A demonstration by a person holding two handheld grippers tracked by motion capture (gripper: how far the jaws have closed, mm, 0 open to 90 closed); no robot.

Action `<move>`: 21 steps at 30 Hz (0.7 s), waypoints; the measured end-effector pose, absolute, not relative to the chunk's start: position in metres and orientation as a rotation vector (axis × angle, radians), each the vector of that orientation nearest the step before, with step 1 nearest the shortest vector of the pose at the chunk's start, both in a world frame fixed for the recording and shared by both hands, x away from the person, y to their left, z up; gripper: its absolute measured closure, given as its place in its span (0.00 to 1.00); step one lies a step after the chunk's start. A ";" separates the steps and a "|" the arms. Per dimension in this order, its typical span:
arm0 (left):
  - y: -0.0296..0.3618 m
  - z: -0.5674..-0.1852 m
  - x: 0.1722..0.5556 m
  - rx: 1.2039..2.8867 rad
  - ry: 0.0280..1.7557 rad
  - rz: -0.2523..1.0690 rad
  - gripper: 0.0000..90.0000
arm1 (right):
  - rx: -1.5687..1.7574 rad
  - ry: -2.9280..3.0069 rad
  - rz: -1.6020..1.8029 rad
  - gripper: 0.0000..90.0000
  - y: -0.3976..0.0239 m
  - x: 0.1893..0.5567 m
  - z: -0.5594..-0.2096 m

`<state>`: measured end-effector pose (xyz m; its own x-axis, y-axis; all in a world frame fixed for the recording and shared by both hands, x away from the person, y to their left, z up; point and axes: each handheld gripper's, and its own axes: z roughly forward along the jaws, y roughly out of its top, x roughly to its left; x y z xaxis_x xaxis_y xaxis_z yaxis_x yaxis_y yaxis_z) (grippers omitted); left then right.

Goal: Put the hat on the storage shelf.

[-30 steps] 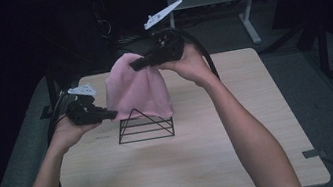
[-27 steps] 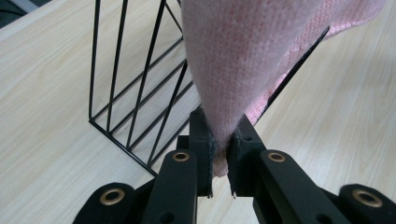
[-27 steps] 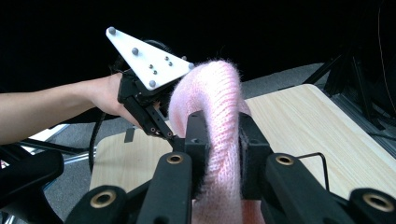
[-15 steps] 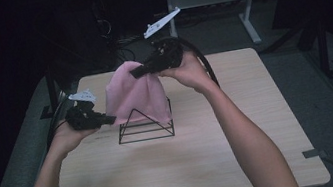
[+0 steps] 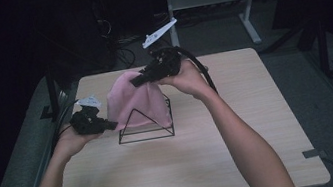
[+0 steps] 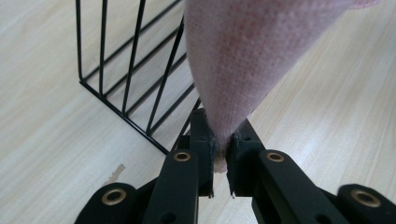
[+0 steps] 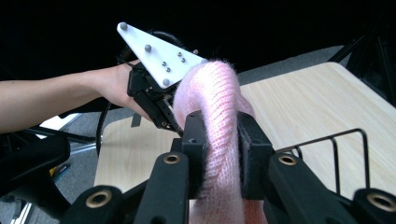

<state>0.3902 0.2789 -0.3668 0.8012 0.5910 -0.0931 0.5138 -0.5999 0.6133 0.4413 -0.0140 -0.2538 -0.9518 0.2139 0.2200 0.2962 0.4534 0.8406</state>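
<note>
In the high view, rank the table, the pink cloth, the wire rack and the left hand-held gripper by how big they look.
1. Table, by far.
2. Pink cloth.
3. Wire rack, partly under the cloth, so its place against the cloth is unsure.
4. Left hand-held gripper.

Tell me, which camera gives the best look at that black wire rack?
The high view: the whole wire rack stands on the table, the pink cloth draped over its top. The left gripper view catches one bottom corner and some bars; the right gripper view, a few top wires.
</note>
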 end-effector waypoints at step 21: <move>0.280 -0.392 0.390 2.419 0.837 0.146 0.92 | -0.449 -2.598 -1.448 0.82 -0.005 0.439 -0.281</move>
